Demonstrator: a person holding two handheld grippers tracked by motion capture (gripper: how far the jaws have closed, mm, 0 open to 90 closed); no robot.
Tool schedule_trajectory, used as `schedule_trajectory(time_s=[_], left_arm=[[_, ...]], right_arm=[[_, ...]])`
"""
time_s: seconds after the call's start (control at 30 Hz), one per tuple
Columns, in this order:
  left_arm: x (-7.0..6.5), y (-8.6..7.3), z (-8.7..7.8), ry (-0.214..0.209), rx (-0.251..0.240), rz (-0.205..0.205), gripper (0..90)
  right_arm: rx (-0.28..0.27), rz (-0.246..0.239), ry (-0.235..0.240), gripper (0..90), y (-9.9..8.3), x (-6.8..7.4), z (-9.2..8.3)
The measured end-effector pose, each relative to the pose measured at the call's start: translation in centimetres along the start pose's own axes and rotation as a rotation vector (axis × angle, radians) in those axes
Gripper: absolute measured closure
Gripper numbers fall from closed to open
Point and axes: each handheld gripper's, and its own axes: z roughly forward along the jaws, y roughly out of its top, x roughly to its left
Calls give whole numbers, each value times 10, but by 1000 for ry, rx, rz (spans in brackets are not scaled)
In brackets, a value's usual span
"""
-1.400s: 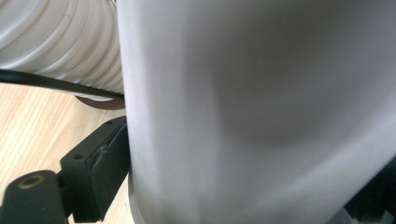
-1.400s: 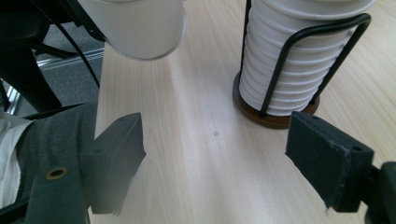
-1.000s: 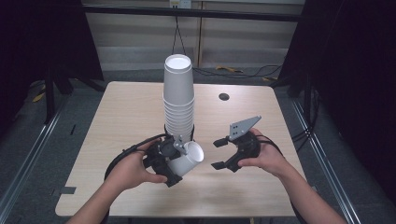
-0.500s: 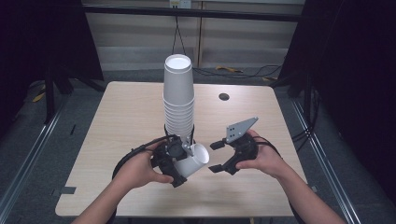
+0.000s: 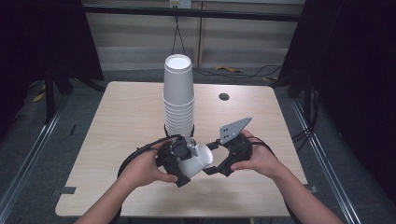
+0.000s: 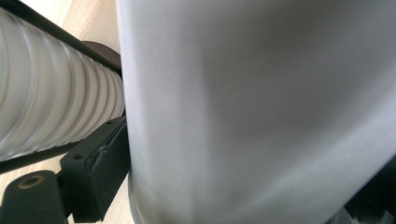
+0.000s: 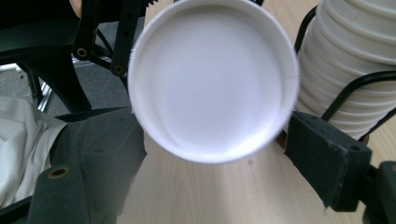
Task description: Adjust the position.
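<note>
Currently:
Cup: single white paper cup lies sideways, near tabletop edge, before cup stack.
Left claw: clamped on cup.
Right claw: apart at the cup's mouth; close gently on its rim.

Paper cup is blurred and edge-cropped in the left gripper view; cup stack's base is hidden.

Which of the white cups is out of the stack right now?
The single cup tipped on its side in the left gripper, its open mouth facing the right gripper. The others stand nested in the stack.
</note>
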Motion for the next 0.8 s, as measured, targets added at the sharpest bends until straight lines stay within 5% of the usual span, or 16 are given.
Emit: schedule_trajectory(time_s=[0.8], left_arm=[[-3,9,7,-19,6,7,104]], right_arm=[[10,-6,25,200,8,2,5]])
